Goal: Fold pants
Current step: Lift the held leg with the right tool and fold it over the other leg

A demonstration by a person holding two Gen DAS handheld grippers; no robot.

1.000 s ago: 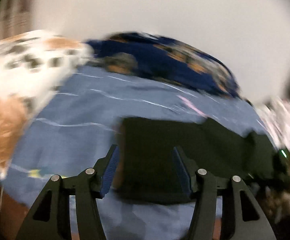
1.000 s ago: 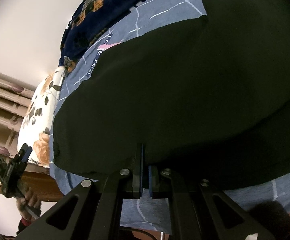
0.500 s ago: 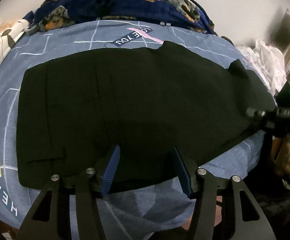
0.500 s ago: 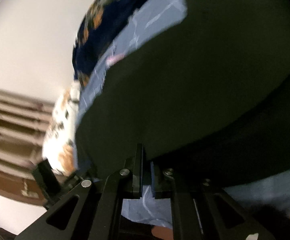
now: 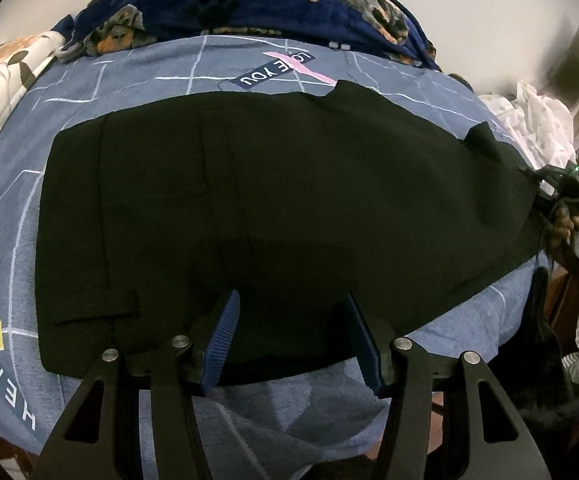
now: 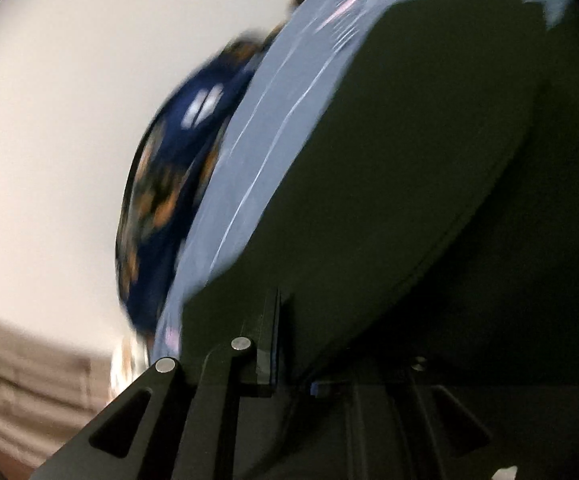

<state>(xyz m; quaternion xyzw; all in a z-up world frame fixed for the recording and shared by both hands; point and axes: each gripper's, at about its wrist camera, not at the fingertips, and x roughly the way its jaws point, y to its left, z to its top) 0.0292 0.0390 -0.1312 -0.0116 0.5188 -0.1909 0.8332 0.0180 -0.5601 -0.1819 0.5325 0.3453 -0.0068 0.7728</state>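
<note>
The black pants (image 5: 273,208) lie spread flat across the blue bedsheet (image 5: 389,80) on the bed, filling the middle of the left wrist view, with their near edge at 6 o'clock just under the left hand-held gripper (image 5: 291,338). That gripper hangs over the near hem with its blue pads (image 5: 225,332) spread apart, nothing pinched between them. Compared with half a second ago this view is the same; a second ago it was blurred and showed the pants only as a low dark patch.

At 3 o'clock in the left wrist view, the right hand-held gripper (image 5: 561,184) sits at the far corner of the pants, gripped by a hand (image 5: 573,236). In its own view the right hand-held gripper (image 6: 293,344) is smeared by motion, and the scene has tilted more steeply than before: the sheet now runs from 7 to 1 o'clock. Its jaws have just been opening from a tight pinch; dark cloth seems to lie against them, but whether they still press it I cannot tell.

A navy dog-print blanket (image 5: 273,0) is bunched at 12 o'clock, a floral pillow (image 5: 5,76) at 10 o'clock, white clothes (image 5: 537,120) at 2 o'clock.
</note>
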